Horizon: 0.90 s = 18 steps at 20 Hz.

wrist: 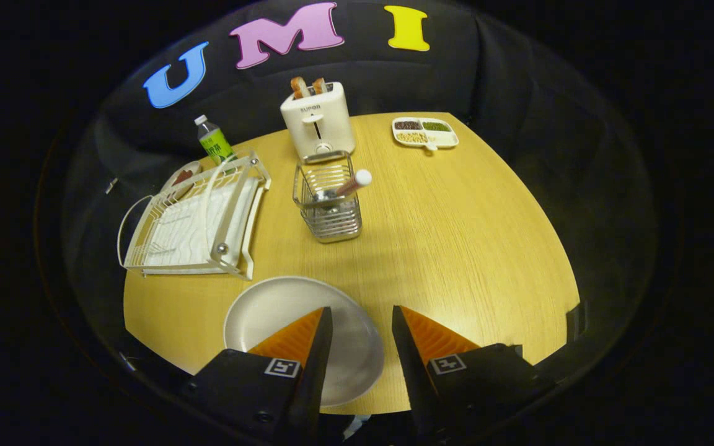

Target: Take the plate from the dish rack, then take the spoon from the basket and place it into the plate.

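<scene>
— How's my feed reading on your end?

— Warm and fairly bright in the middle of the frame. The table (456, 235) is lit from above; the light falls off quickly toward its lower corners.

— Shadows?

— Soft ones. I see a faint patch beside the basket (330, 204) and under the dish rack (193, 223). No hard glare, just a mild sheen on the plate (282, 310).

— Distortion?

— Strong fisheye. The table's edges bow outward and the toaster (318, 121) leans at upper centre. The gripper (362, 319), fingers apart and empty at lower centre, looks slightly soft; mid-frame is sharp.
</scene>
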### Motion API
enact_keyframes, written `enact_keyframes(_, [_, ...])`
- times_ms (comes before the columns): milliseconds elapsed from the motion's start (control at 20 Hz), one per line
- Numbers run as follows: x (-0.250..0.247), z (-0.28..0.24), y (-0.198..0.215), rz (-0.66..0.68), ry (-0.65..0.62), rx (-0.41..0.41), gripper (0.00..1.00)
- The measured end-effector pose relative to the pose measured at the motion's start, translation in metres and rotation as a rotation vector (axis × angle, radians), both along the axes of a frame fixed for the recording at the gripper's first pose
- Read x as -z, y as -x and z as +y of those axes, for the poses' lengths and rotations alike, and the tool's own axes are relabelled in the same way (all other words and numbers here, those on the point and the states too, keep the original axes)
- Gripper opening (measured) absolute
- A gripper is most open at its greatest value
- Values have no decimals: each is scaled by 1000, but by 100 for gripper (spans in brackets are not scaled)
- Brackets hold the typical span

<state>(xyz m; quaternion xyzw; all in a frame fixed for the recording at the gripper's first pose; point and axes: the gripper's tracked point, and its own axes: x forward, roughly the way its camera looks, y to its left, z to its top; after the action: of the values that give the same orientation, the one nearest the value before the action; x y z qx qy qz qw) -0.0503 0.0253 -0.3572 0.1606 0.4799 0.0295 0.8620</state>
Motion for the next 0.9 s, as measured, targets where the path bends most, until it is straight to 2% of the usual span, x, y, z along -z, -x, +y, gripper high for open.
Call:
enact_keyframes(100, [-43,-4,-16,-118,-18,-31,70])
enact_keyframes(200, [-83,-12,-36,-259,15,-79,82])
enact_keyframes(250, [-100,-17,-48,-324,43,-101,84])
enact_keyframes(400, [-111,-26,-82,-405,109,-169,99])
enact_keyframes(700, [-29,-29,-111,-288,125,-239,98])
enact_keyframes(900, [2,-19,-119,-251,97,-288,84])
